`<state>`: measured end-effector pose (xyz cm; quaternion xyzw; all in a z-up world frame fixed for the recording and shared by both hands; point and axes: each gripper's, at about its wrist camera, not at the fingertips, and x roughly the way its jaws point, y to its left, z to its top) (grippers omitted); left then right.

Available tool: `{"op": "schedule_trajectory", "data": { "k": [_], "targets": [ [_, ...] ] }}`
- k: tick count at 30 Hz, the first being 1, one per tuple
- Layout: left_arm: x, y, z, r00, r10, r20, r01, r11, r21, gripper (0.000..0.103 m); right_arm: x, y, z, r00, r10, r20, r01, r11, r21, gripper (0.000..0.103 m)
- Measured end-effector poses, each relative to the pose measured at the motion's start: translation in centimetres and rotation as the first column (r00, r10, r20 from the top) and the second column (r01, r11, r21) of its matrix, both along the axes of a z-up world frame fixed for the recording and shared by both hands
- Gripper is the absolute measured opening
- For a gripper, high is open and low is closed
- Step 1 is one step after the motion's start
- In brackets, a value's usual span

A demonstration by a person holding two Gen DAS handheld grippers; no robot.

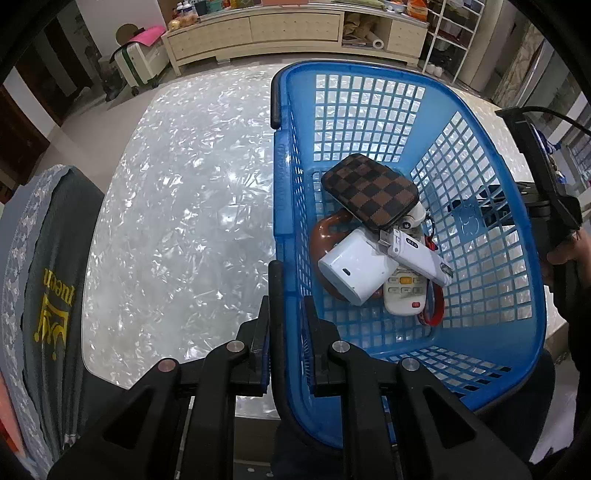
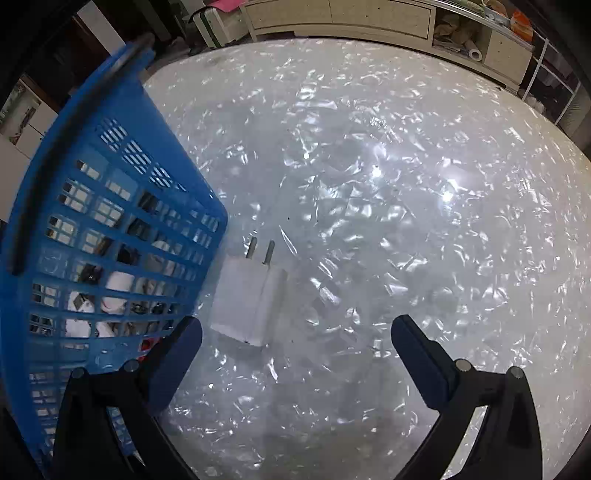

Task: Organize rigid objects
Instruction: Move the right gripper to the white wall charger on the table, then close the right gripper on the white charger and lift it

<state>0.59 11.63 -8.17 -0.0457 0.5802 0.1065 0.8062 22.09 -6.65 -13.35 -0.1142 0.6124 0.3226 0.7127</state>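
Note:
A blue plastic basket (image 1: 491,295) stands on the pearly white table (image 1: 177,221). My left gripper (image 1: 290,317) is shut on the basket's near-left rim and its black handle (image 1: 276,291). Inside lie a brown checkered case (image 1: 369,190), a white box-shaped adapter (image 1: 354,269), a white USB dongle (image 1: 417,254), a white remote (image 1: 404,295) and a brown object (image 1: 325,230) under them. In the right wrist view a white plug charger (image 2: 249,299) lies on the table (image 2: 406,221) beside the basket (image 2: 92,206). My right gripper (image 2: 295,328) hangs open just above the table, the charger near its left finger.
A grey garment with yellow print (image 1: 48,295) hangs at the table's left edge. A low cream cabinet (image 1: 288,33) and a white wire shelf (image 1: 454,33) stand beyond the table's far edge. A hand holding the other gripper (image 1: 554,206) shows at the basket's right.

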Motion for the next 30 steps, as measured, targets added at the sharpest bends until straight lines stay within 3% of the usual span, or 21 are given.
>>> {"op": "schedule_trajectory", "data": {
  "k": [8,22,30],
  "targets": [
    [-0.2,-0.5,0.1,1.0,-0.013,-0.006,0.013,1.0,0.011,0.016,0.7,1.9,-0.8,1.0,0.012,-0.009,-0.012,1.0,0.028,0.103],
    [-0.1,-0.6,-0.1,1.0,-0.011,-0.01,0.011,1.0,0.001,0.016,4.3,3.4,-2.0,0.999,-0.032,-0.001,0.032,0.999,-0.027,0.103],
    [-0.2,-0.4,-0.2,1.0,-0.011,-0.009,0.011,1.0,-0.006,0.016,3.2,4.0,-1.8,1.0,0.025,0.017,-0.024,0.998,-0.051,0.103]
  ]
}}
